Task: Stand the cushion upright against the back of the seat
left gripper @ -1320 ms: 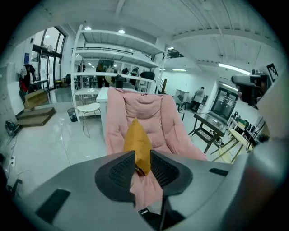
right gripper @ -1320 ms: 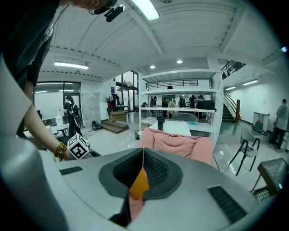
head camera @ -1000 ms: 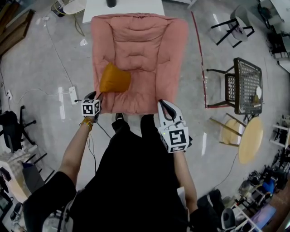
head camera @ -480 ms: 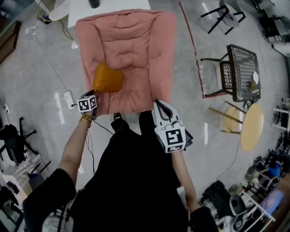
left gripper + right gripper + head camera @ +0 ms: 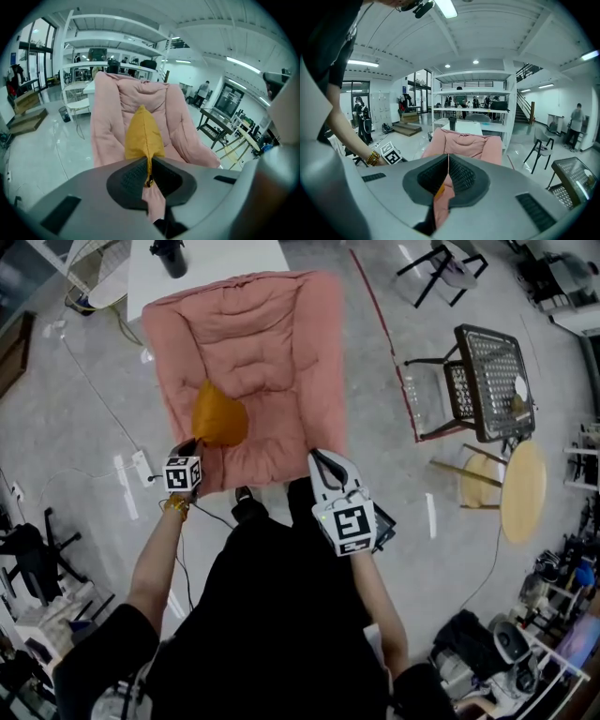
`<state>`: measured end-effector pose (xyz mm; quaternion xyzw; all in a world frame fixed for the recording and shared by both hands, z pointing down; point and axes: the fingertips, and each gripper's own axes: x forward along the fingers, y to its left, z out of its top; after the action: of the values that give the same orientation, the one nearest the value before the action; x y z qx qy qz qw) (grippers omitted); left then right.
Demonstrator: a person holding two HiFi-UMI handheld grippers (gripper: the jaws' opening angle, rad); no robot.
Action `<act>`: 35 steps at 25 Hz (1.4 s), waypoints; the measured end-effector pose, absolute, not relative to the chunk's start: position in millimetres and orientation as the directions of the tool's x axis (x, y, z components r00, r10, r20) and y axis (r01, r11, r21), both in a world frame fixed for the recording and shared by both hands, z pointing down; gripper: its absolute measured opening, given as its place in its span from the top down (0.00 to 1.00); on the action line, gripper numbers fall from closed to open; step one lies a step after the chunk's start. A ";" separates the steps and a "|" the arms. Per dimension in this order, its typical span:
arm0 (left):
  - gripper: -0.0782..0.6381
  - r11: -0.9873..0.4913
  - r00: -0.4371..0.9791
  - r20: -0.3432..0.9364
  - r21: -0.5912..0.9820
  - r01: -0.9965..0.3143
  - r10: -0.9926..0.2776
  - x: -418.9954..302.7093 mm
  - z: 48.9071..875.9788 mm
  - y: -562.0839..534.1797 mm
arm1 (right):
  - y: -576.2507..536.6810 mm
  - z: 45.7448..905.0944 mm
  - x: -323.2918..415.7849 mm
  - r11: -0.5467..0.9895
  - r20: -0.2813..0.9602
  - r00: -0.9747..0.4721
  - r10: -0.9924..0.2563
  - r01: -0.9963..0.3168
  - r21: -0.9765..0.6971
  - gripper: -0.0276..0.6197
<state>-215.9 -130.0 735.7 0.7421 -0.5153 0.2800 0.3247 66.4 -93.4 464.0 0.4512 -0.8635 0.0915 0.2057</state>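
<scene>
Cushion (image 5: 219, 418): seen on the seat (image 5: 272, 343), at its left front, apart from the back.
Left gripper (image 5: 190, 444): jaws have just been closing; the cushion's near edge is pinched between them.
Right gripper (image 5: 323, 463): jaws pressed together, nothing held, by the seat's front edge.

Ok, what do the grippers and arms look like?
The left gripper and right gripper have light grey shells and dark ribbed fingers, each with a white cube bearing black square markers. Black short sleeves; a gold bracelet on the left wrist.
</scene>
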 end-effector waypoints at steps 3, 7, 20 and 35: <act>0.84 -0.307 0.336 0.722 0.178 -0.935 -0.605 -201.2 712.9 -134.3 | -98.5 458.9 68.7 0.576 0.425 -0.511 -0.747 -0.817 0.031 0.93; 0.84 -0.403 0.389 0.674 0.146 -0.903 -0.628 -182.8 678.3 -139.6 | -110.8 454.6 68.6 0.593 0.419 -0.524 -0.742 -0.804 0.045 0.93; 0.84 -0.779 0.672 0.512 0.010 -0.627 -0.535 -124.8 513.9 -91.8 | -141.4 446.4 54.0 0.811 0.395 -0.733 -0.554 -0.583 0.054 0.93; 0.84 -0.842 0.744 0.414 -0.115 -0.528 -0.523 -89.1 405.9 -55.7 | -155.6 448.7 27.4 0.915 0.345 -0.887 -0.309 -0.375 -0.146 0.70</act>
<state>-89.1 -55.7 405.9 0.9339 -0.2814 0.2204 0.0047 27.4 -155.6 448.7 0.1771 -0.9656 0.1047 0.1593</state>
